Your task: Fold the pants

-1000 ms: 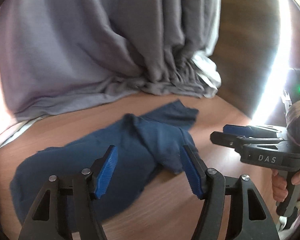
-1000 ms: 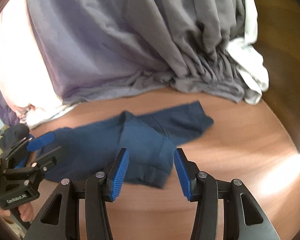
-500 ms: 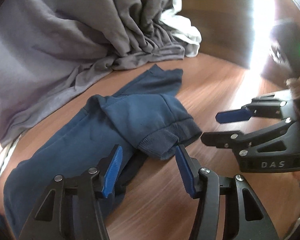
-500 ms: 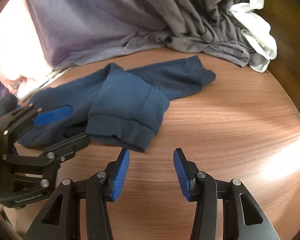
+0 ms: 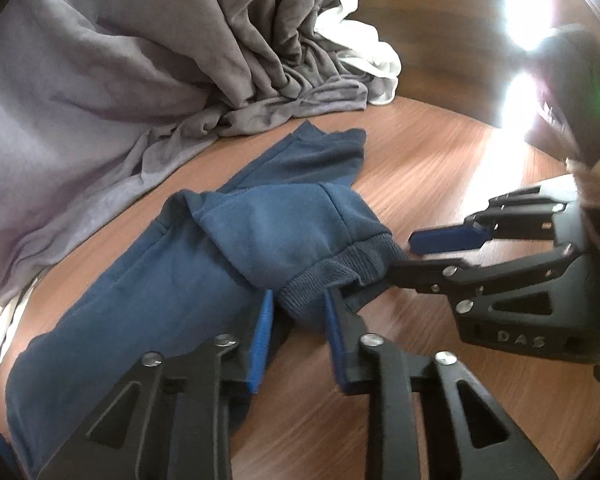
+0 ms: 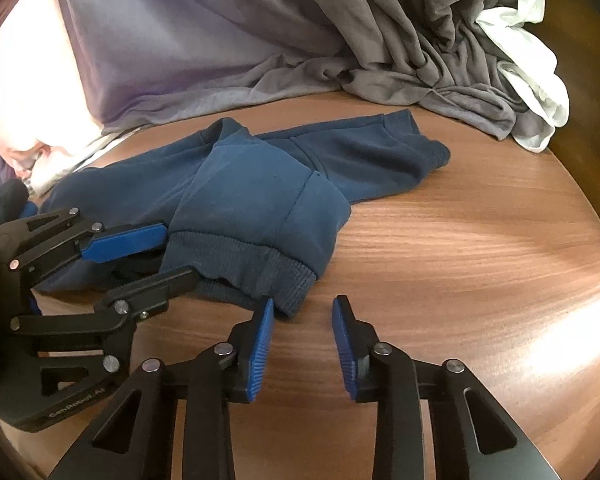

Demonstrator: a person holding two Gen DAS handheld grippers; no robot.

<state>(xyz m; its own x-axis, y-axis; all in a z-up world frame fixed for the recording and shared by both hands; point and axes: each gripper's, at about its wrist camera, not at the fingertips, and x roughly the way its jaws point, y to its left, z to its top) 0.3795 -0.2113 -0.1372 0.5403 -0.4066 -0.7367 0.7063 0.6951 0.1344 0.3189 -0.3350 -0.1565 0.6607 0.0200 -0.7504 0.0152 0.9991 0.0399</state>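
Dark blue pants (image 5: 148,300) lie on a round wooden table (image 5: 440,168), one leg folded over so its ribbed cuff (image 5: 332,276) points at me. My left gripper (image 5: 298,316) is open, its two blue pads on either side of the cuff's left corner. My right gripper (image 6: 303,320) is open, its left pad just touching the cuff's right corner (image 6: 296,280) in the right wrist view. Each gripper shows in the other's view: the right one (image 5: 428,252) and the left one (image 6: 152,256), both with jaws apart at the cuff.
A heap of grey cloth (image 6: 260,40) with a white garment (image 6: 532,88) lies along the far side of the table, just behind the pants. Bare wood (image 6: 480,260) lies to the right of the pants. Bright glare (image 5: 524,12) hides the far right.
Both grippers have moved down and forward to the folded leg's cuff. The left jaws have narrowed around the cuff corner. The pants have not moved.
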